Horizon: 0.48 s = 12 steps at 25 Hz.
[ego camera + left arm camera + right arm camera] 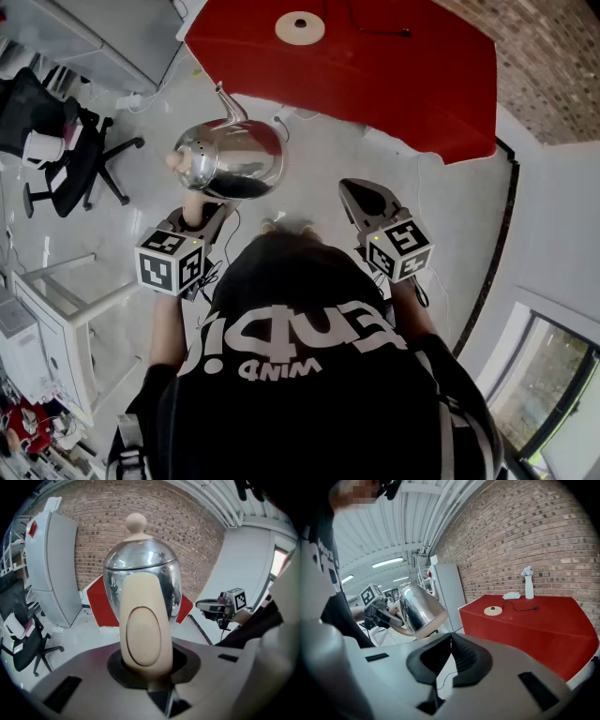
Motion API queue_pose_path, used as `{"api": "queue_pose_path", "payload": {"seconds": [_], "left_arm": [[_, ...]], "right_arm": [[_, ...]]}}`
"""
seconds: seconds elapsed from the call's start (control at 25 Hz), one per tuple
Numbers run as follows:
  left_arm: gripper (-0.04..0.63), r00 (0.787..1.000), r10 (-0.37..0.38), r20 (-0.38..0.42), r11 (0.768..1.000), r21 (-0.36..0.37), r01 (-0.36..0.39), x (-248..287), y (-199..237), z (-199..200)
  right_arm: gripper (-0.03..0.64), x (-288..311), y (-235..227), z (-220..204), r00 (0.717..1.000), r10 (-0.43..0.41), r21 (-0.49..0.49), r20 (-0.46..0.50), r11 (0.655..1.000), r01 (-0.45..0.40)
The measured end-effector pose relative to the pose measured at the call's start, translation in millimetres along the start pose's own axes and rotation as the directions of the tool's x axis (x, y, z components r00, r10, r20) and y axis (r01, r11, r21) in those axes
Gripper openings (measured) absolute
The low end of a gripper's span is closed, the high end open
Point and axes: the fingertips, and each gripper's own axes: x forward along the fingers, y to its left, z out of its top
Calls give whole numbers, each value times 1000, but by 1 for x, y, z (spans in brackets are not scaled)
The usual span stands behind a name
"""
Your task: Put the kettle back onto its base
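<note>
The kettle (234, 155) is shiny silver with a cream handle (145, 634). The worktop (403, 84) is red. The base (300, 27) is cream.

The right gripper (451, 639) is pointing across the room, its jaws pressing together with nothing between them. At the left, the left gripper (388, 618) is holding a shiny kettle (417, 609) by its cream handle, tilted in the air. On the red table (534, 634) the round base (492, 611) is lying, its cord (520, 608) running rightward in front of a white vase (528, 588) by the brick wall (525, 536).
</note>
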Motion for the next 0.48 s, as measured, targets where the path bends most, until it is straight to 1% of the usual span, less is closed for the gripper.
{"api": "queue_pose_path", "payload": {"seconds": [0.32,0.48], "left_arm": [[63,1000,-13,2,1000,-5,13,1,3,-2],[64,1000,-21,4,1000,-6,21,0,8,-5]], "right_arm": [[23,2,1,-4,1000,-4,-7,-6,1000,4],[23,7,2,-2,1000,-12,4,11,1000,12]]}}
